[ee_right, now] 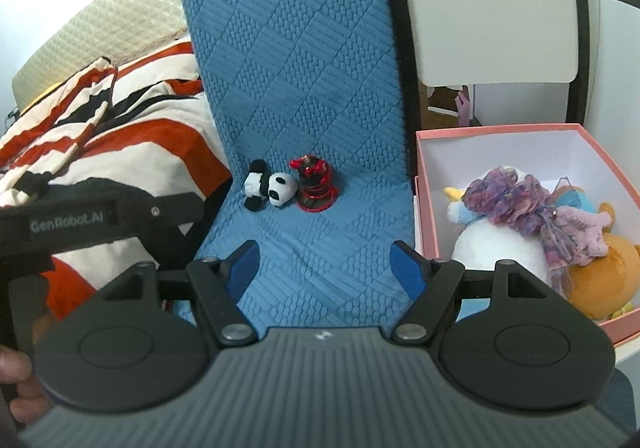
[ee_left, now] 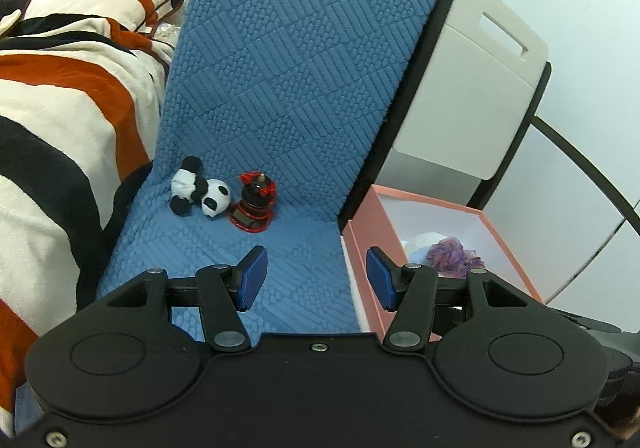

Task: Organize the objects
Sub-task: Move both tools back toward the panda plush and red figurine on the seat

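On the blue cushion (ee_left: 280, 87), the panda plush (ee_left: 200, 191) lies touching the red figurine (ee_left: 254, 203); a grab at either would likely topple the other. The striped blanket (ee_left: 60, 87) crowds the left. Both the left tool (ee_left: 316, 278) and right tool (ee_right: 324, 268) are spread wide, empty. The pink box (ee_right: 520, 131) already looks crowded with plush toys (ee_right: 520, 215).

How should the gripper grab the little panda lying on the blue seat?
Probably grip the panda around its soft white middle, coming down from above and in front. It lies on its side on the blue seat, head right against the red and black figurine, so pinching the head might bump that. Both the left gripper and right gripper are open.
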The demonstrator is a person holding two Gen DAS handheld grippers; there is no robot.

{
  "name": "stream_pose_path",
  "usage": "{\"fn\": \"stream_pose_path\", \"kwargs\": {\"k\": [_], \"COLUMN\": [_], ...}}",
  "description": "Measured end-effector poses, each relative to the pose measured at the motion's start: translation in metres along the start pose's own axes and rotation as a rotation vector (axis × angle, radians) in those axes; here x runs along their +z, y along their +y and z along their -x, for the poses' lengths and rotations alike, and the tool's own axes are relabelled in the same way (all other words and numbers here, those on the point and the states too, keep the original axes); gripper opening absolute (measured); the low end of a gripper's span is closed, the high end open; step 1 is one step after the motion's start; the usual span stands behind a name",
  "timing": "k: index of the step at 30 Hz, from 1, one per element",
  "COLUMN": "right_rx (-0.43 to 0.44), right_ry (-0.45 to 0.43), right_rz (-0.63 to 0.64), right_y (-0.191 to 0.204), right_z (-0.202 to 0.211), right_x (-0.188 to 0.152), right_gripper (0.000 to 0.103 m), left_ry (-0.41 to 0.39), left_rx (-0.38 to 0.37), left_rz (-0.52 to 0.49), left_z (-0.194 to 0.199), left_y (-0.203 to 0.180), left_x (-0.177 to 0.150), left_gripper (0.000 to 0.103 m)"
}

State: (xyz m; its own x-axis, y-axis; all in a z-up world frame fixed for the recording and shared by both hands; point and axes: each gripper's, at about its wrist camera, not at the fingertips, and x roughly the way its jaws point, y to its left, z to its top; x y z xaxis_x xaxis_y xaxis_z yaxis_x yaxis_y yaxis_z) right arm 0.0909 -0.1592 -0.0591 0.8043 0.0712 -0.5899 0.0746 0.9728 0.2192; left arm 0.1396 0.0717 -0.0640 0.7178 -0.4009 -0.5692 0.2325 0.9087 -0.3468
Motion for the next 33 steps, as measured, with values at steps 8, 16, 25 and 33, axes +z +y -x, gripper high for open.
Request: {"fn": "stream_pose_path", "kwargs": {"k": [8,16,25,33], "right_rx": [-0.01,-0.012,0.001,0.008], "right_ry": [-0.008,0.003,0.001,-0.008], "right_rz": [0.0,0.01,0.031,0.036], "right_y": [0.007,0.021,0.028,0.012], "right_z": [-0.015,-0.029,-0.038,-0.05], "right_x": [-0.006,-0.009,-0.009,-0.005], "right_gripper": [0.074,0.074,0.074,0.074], "left_ry": [-0.003,-0.003,0.006,0.037], "left_rx": [-0.002,0.002,0.029,0.038], "left_rz": [0.013,0.023,0.036,0.015], "left_z": [-0.007,-0.014,-0.022,-0.052], "left_y": [0.015,0.029,0.035,0.026], "left_x": [-0.006,-0.011,-0.007,0.006], "left_gripper": [0.052,0.052,0.053,0.054]}}
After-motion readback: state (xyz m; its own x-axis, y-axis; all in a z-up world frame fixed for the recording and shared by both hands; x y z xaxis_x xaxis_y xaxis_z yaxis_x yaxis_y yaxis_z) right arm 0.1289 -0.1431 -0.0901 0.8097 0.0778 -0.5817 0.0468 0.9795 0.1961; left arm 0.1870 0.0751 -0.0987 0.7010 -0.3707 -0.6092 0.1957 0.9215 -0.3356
